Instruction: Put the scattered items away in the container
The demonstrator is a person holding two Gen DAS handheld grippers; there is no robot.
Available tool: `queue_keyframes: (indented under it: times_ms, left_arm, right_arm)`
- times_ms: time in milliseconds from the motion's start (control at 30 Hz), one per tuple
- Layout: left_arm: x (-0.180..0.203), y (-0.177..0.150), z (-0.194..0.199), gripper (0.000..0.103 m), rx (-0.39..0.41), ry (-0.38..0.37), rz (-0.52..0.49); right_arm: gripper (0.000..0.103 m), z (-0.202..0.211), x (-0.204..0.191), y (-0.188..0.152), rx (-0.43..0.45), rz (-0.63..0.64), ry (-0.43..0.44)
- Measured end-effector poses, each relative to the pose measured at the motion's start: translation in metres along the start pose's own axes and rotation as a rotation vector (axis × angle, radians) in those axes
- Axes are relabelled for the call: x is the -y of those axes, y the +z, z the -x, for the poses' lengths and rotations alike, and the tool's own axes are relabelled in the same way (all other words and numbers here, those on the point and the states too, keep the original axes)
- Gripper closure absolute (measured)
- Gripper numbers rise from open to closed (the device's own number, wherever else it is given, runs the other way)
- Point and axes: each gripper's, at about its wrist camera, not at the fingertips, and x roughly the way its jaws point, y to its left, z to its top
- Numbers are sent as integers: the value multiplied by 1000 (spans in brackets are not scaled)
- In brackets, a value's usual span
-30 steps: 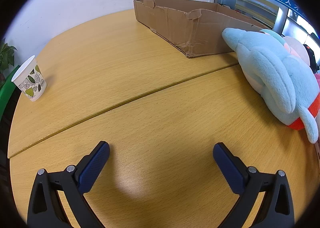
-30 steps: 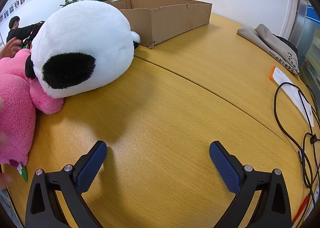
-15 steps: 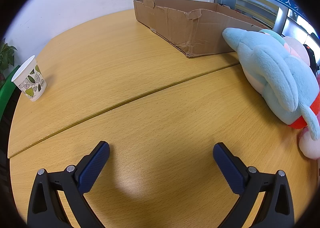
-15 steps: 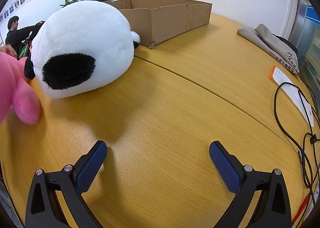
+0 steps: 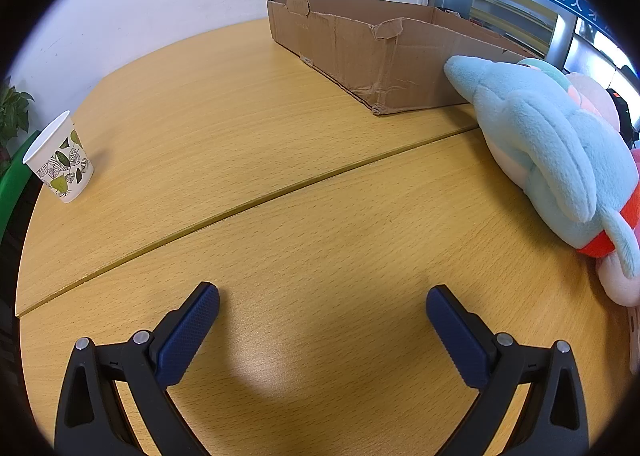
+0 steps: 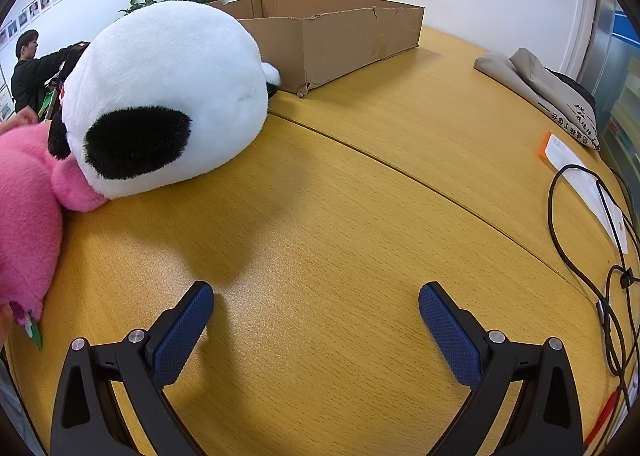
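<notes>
Yellow-brown wood grain fills both views: the table (image 5: 240,143) runs under each gripper, with a seam crossing it. The left gripper (image 5: 322,296) hangs low over bare tabletop, its blue-padded jaws spread wide with nothing between them. Ahead of it and to its right lies a blue plush (image 5: 552,151), on its side, its snout touching the near wall of the box (image 5: 360,55), which sits farther back on the table. A paper cup (image 5: 60,163) stands upright far off to the left, near the table edge.

The right gripper (image 6: 316,296) is likewise wide open and empty above the table. Ahead and to its left lies the panda (image 6: 168,95), a big white plush with a black patch, its far end against the box (image 6: 340,39). A pink plush (image 6: 24,215) presses against the panda's near left side, at the edge of the view. To the right of this gripper, well apart, lie a black cable (image 6: 580,215), a paper slip (image 6: 576,167) and folded cloth (image 6: 536,87).
</notes>
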Motion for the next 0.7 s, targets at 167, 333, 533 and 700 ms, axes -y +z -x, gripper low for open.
queue_keyframes:
  times_ms: [167, 333, 533, 700]
  left_arm:
    - [0, 0, 0, 0, 0, 0, 0]
    - [0, 0, 0, 0, 0, 1, 1]
    - [-1, 1, 0, 0, 0, -4, -5]
    - [5, -2, 5, 0, 1, 92, 125]
  right_arm:
    - [0, 0, 0, 0, 0, 0, 0]
    - [0, 0, 0, 0, 0, 0, 0]
    - [0, -1, 0, 0, 0, 2, 1]
    - [0, -1, -3, 1, -2, -58, -44]
